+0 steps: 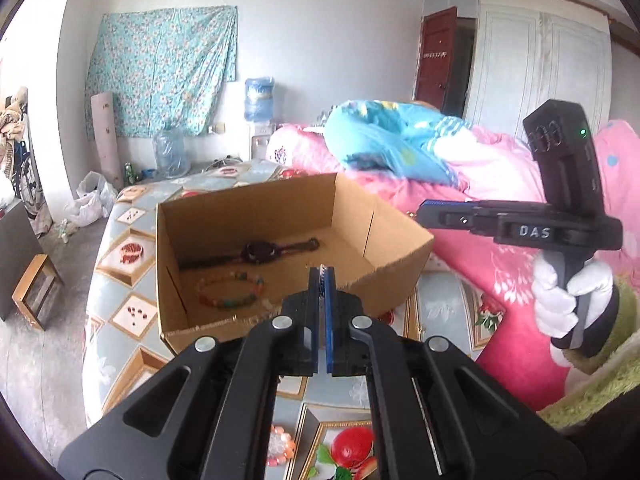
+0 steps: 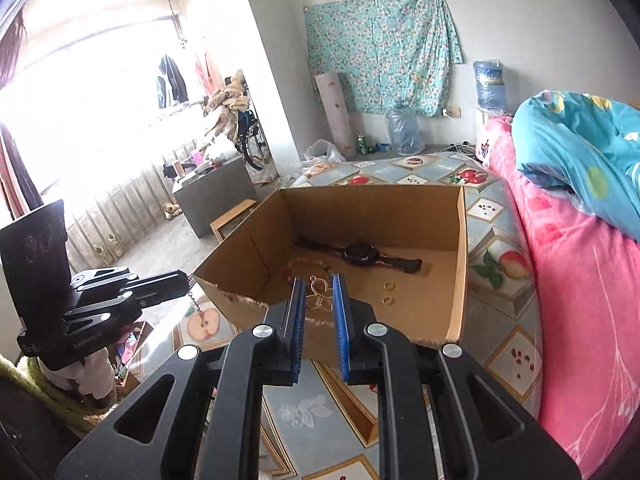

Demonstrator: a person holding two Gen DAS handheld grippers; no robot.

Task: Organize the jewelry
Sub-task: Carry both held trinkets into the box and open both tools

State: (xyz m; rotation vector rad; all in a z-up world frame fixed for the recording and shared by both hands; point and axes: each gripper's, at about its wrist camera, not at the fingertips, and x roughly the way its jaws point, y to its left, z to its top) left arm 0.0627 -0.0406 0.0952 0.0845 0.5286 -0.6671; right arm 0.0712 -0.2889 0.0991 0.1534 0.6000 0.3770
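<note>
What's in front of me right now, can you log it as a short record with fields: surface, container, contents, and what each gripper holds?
surface: table with fruit-print cover
container: open cardboard box
contents: watch, bead bracelet, two gold rings
left gripper: shut on a thin chain that dangles outside the box
right gripper: shut on a gold wire ornament, at the box's near edge
beside table: pink bedding

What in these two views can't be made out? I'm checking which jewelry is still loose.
- Left gripper: shut on a thin chain; right view shows only a blurred dangling piece.
- Right gripper: gold wire piece between the pads, type unclear.
- Box: near wall and gripper hide its front floor.
- Pink beads: mostly behind the left gripper body.
</note>
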